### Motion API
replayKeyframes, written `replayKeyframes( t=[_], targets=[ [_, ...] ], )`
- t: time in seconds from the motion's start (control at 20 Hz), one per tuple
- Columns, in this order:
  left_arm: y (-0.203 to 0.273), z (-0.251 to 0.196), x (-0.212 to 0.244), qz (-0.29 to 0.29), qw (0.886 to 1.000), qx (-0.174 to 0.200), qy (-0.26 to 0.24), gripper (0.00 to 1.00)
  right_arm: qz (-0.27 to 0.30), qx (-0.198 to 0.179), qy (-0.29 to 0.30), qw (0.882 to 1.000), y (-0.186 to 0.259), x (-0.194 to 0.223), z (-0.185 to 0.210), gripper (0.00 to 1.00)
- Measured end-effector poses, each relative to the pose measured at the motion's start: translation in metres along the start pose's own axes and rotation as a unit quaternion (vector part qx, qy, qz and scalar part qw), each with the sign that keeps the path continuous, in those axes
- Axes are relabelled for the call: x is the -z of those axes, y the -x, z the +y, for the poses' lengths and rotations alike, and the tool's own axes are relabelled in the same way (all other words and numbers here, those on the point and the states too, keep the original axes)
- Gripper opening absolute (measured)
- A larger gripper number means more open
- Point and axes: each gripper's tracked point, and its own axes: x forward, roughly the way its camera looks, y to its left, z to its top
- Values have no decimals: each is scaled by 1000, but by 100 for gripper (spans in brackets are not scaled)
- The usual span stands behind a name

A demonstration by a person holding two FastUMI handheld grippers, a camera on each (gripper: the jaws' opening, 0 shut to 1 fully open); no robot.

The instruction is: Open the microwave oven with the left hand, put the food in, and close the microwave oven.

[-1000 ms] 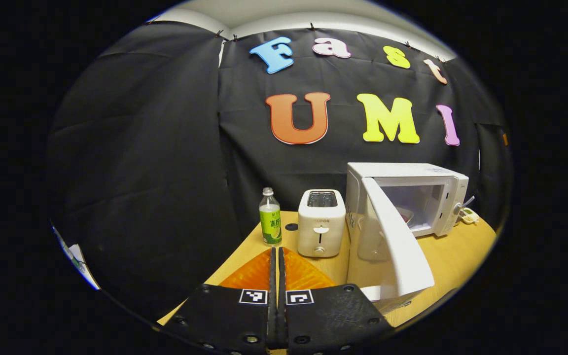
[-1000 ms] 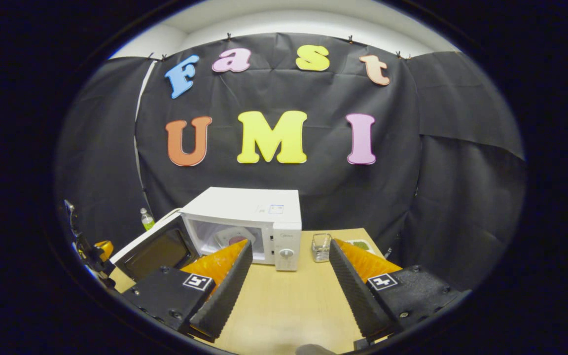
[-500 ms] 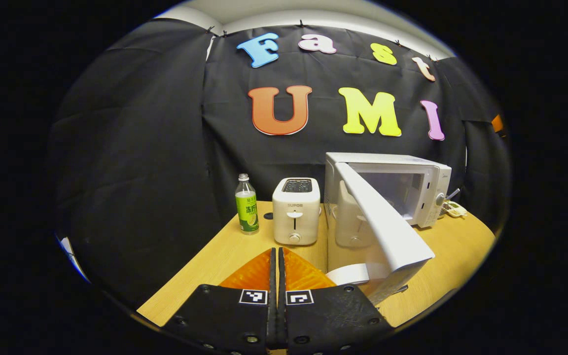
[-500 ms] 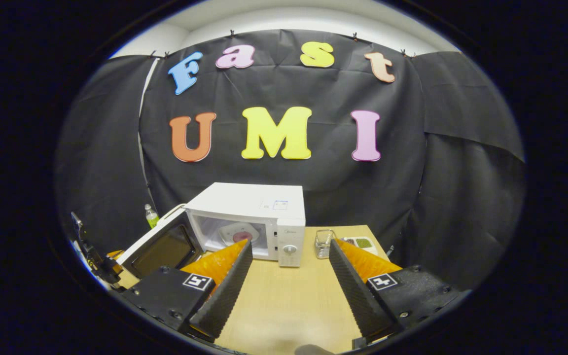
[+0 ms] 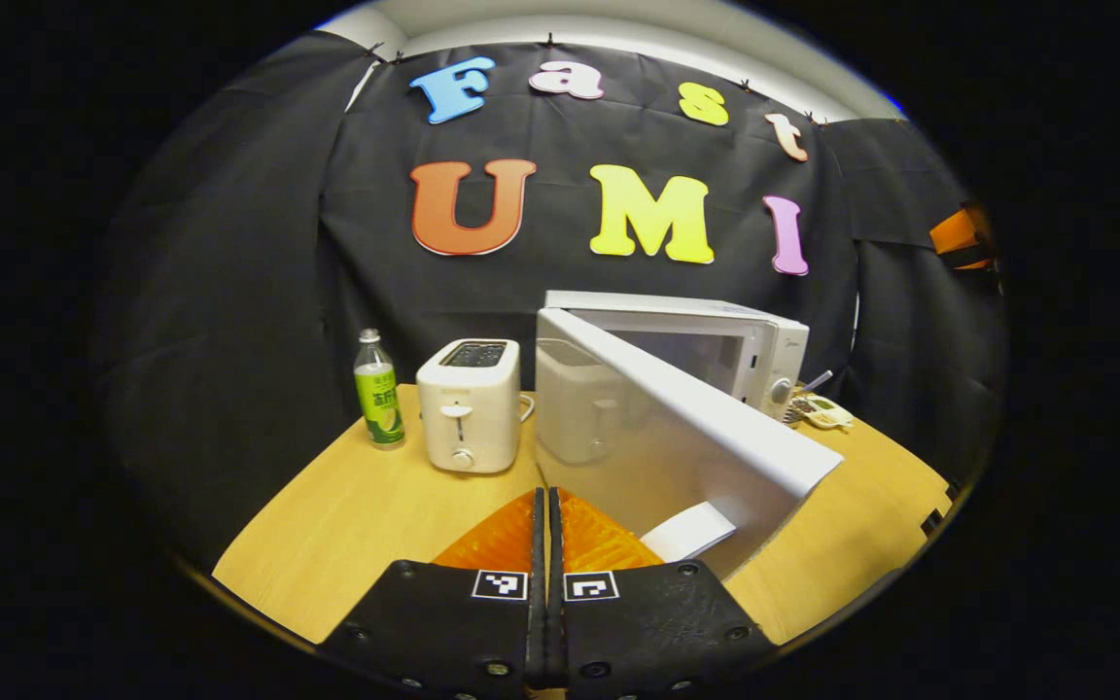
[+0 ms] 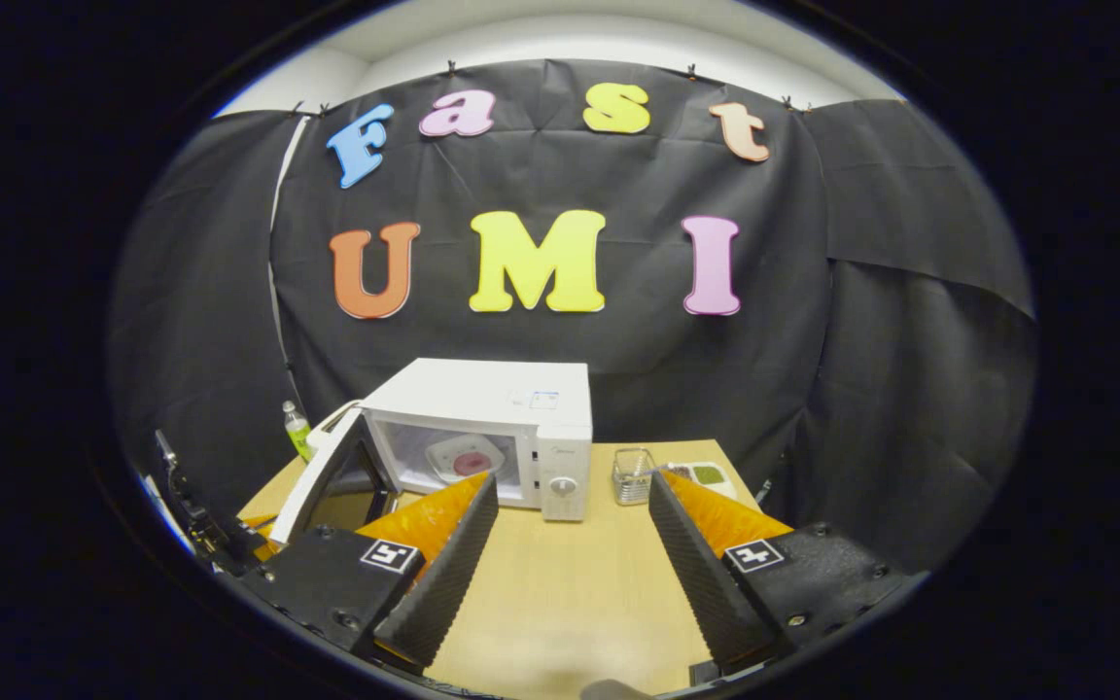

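Black cloth walls close in a light wooden tabletop (image 6: 560,603) that runs forward from both tools. Straight ahead of the left gripper (image 5: 547,506), whose two fingers are pressed flat together with nothing between them, stands the outer face of the white microwave door (image 5: 657,428), swung partway open and just beyond the fingertips; whether they touch it cannot be told. Past the door sits the boxy white microwave oven (image 5: 716,335). Ahead and to the left of those fingers stand a white two-slot toaster (image 5: 470,403) and, further left, a clear plastic bottle with a green label (image 5: 378,391), the two near each other but apart.

From the right gripper view, the right gripper (image 6: 570,515) holds its fingers spread wide over bare table, gripping nothing. Ahead and slightly left of it the oven cavity is open, and inside lies a white plate with red food (image 6: 464,457). Just right of the oven's control panel, ahead between the fingers, stands a small clear glass container (image 6: 632,476), with a small white dish of something green (image 6: 706,474) beside it. Far to the left, low, the other gripper (image 6: 205,530) shows behind the open door.
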Motion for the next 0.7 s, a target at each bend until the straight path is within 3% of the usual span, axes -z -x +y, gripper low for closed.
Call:
replayKeyframes(
  t=[0.05, 0.1, 0.15, 0.2, 0.35, 0.4, 0.45, 0.5, 0.7],
  targets=[
    [-1, -11, 0, 1, 1000, 10, -1, 0, 2, 1, -3, 1000, 1, 1, -1, 99],
    [-2, -21, 0, 2, 1000, 18, -1, 11, 2, 3, -4, 1000, 3, 3, -2, 99],
    [-3, -31, -1, 1, 1000, 27, 0, 11, 4, 6, -3, 1000, 4, 5, -3, 99],
    [-5, -41, -1, 0, 999, 36, 1, 0, 6, 9, -2, 1000, 5, 7, -6, 99],
    [-13, -63, -3, 2, 998, 55, 6, 0, 10, 17, -6, 1000, 10, 10, -12, 99],
    [-14, -71, -4, 2, 998, 60, 6, 11, 11, 20, -7, 1000, 11, 11, -15, 99],
    [-16, -79, -5, 2, 998, 67, 3, 11, 12, 24, -6, 1000, 12, 12, -19, 99],
    [-21, -86, -7, 1, 997, 74, 0, 0, 11, 28, -6, 1000, 15, 12, -21, 99],
    [-38, -110, -10, 3, 996, 91, -5, 0, 13, 45, -10, 999, 23, 15, -35, 99]
  ],
)
